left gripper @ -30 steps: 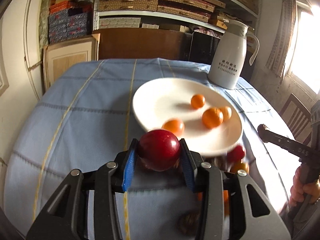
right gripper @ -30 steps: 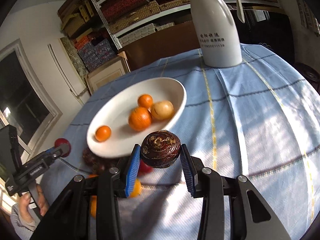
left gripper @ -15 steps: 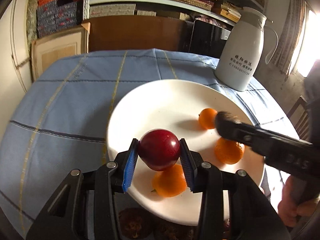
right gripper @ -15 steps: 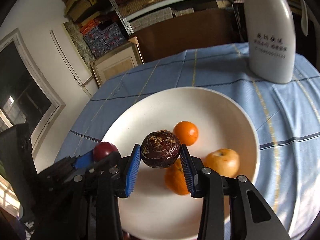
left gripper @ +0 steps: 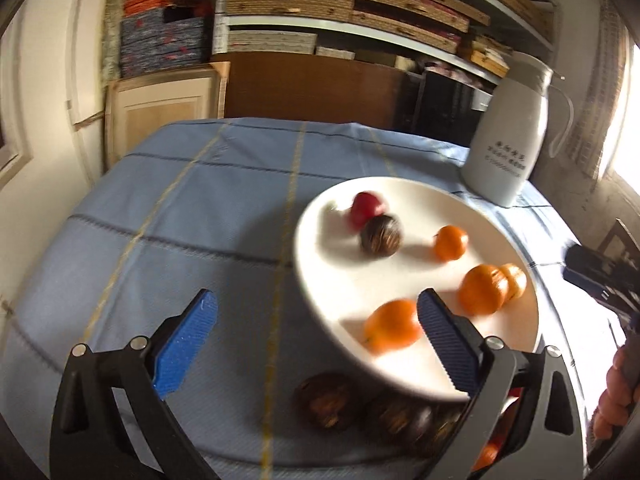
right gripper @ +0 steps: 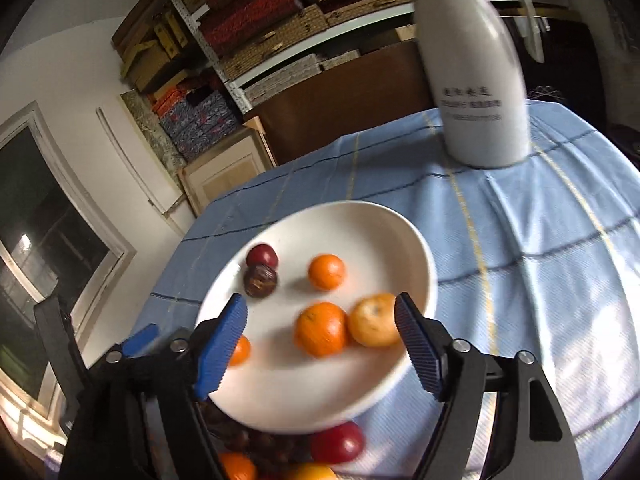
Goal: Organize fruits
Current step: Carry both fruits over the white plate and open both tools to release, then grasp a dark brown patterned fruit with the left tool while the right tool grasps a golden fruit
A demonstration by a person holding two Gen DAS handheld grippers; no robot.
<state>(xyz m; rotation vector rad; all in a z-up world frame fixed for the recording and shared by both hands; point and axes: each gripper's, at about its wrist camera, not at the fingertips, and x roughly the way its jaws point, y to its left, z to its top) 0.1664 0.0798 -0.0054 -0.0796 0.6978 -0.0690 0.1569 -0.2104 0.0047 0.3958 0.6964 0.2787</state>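
A round surface under a blue checked cloth [left gripper: 192, 216] carries a tall white thermos jug [left gripper: 506, 136] and a wide white plate [right gripper: 360, 224]. Four orange citrus fruits [right gripper: 320, 328] lie on the plate, and now two newcomers sit touching at its far edge: a glossy red plum-like fruit [left gripper: 366, 208] and a dark brown patterned round fruit [left gripper: 380, 236]. Half a second ago each was clamped between blue pads. Both sets of fingers have just been opening and now stand wide, released, with nothing between them: the left gripper [left gripper: 316, 340] and the right gripper [right gripper: 320, 348]. So two more fruits count as placed. More dark and red fruits [right gripper: 336, 444] wait on the cloth below the plate's near rim, likely next.
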